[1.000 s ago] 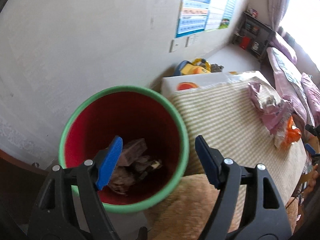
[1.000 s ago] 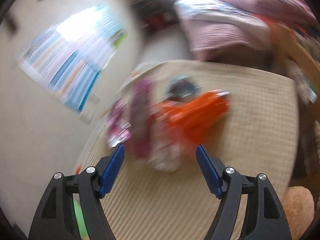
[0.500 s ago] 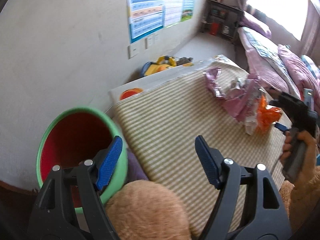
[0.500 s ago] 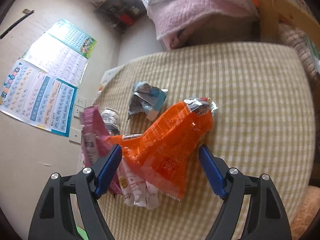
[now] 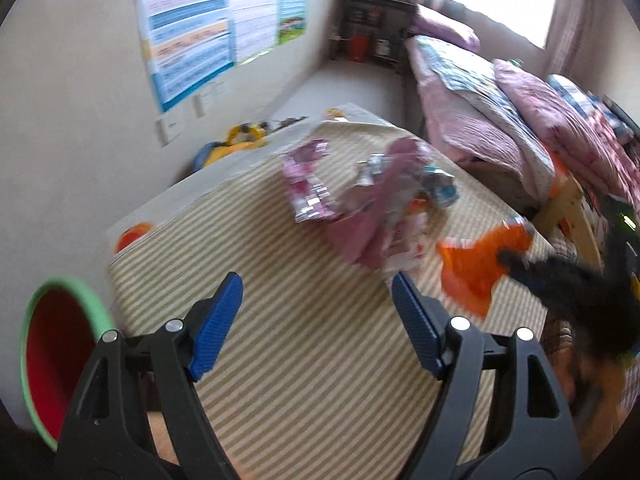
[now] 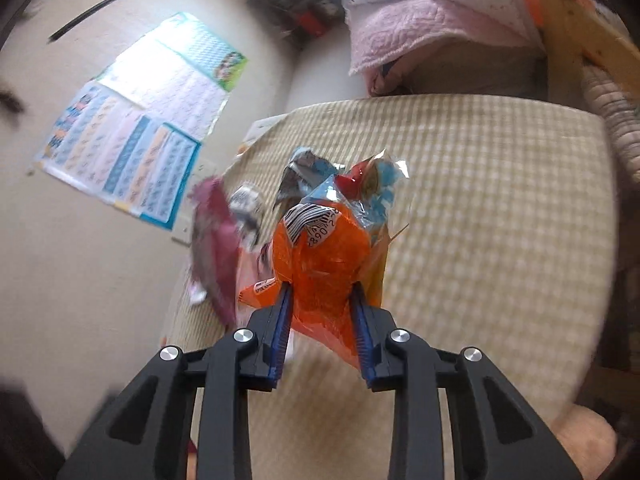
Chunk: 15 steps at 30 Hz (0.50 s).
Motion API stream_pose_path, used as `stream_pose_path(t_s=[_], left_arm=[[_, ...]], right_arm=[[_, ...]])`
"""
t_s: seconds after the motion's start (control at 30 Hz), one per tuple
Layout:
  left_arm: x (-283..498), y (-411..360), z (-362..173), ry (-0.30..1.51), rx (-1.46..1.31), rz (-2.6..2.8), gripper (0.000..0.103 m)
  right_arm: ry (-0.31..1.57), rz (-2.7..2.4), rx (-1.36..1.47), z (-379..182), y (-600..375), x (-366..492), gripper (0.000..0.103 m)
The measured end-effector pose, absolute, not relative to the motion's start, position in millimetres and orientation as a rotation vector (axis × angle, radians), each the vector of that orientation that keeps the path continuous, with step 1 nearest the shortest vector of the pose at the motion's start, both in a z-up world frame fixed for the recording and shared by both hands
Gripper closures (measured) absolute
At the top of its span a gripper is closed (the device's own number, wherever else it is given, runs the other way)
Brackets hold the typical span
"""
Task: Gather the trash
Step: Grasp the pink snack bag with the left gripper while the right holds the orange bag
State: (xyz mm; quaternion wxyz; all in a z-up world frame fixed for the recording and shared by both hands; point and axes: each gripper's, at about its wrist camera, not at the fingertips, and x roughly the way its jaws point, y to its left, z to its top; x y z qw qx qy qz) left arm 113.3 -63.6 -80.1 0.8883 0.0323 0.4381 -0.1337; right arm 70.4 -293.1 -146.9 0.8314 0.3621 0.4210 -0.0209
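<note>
place: home bedroom | evidence: bed (image 5: 480,120) piled with pink quilts (unmade), learning posters (image 5: 208,36) on wall, toys (image 5: 240,140) on floor

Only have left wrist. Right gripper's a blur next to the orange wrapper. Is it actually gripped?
Observer: Yes. In the right wrist view the right gripper has just closed its jaws on the orange wrapper, with both blue pads pressing its sides.
Operator: Which part of it is pinched?
Observer: The lower part. The end with the barcode label sticks out beyond the fingertips.
</note>
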Motion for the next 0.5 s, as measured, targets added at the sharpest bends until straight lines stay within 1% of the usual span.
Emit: stream_pose_path(t_s=[0.17, 0.33, 0.43, 0.47, 0.5], left_arm=[[161, -110, -93, 0.934, 0.081, -0.33, 0.029], [209, -143, -121, 1.007, 0.089, -0.3, 0.031], [222, -151, -139, 1.068, 0.098, -0.279, 0.041], [224, -153, -144, 1.085, 0.105, -0.271, 0.051], [226, -153, -148, 1.094, 0.109, -0.262, 0.056]], right_arm=[[0.872, -0.011, 0.727, -144, -281, 27, 0.076], [0.879, 0.008, 0.727, -156, -276, 21, 0.075], [0.866, 0.006, 0.711, -157, -277, 24, 0.075], [0.868, 0.008, 0.706, -159, -276, 25, 0.075], [0.872, 0.013, 0.707, -160, -276, 25, 0.075]])
